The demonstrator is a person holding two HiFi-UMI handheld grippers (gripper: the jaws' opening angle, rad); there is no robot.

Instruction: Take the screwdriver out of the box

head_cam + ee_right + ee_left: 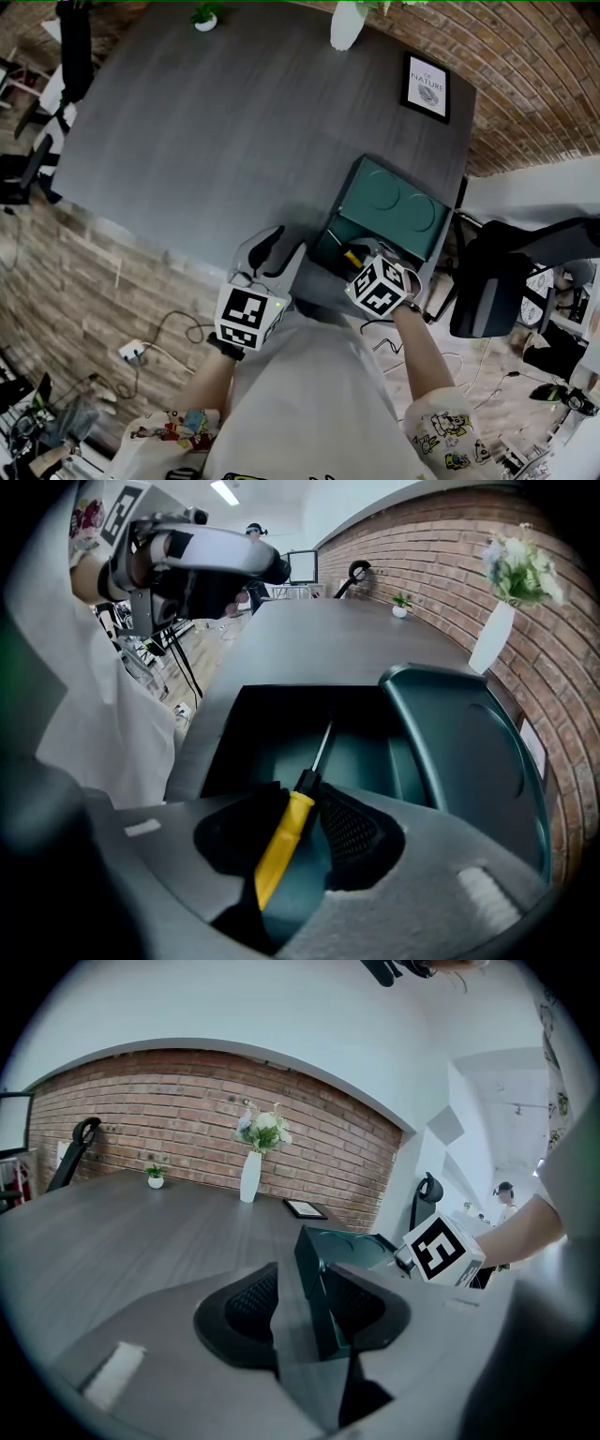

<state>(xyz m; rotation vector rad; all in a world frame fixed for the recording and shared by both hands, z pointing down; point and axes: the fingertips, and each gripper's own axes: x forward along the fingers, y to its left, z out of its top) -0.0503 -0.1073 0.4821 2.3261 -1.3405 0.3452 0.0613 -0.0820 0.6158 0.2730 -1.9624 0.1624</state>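
Observation:
A dark green box (pixel 330 246) stands open at the near right edge of the grey table (pixel 216 141), its lid (pixel 398 202) tipped back. Inside lies a screwdriver (pixel 281 841) with a yellow handle and a thin metal shaft; a bit of yellow shows in the head view too, screwdriver (pixel 353 255). My right gripper (pixel 302 808) points down into the box. Its jaws straddle the handle, which leans on the left pad with a sliver of gap on the right. My left gripper (pixel 305 1312) is level, open, with the box's near corner (pixel 314 1269) between its jaws.
A white vase of flowers (pixel 347 23), a small potted plant (pixel 205 17) and a framed picture (pixel 427 86) sit at the table's far end by the brick wall. A black office chair (pixel 487 291) stands right of the box. Cables and a socket strip (pixel 131 352) lie on the floor.

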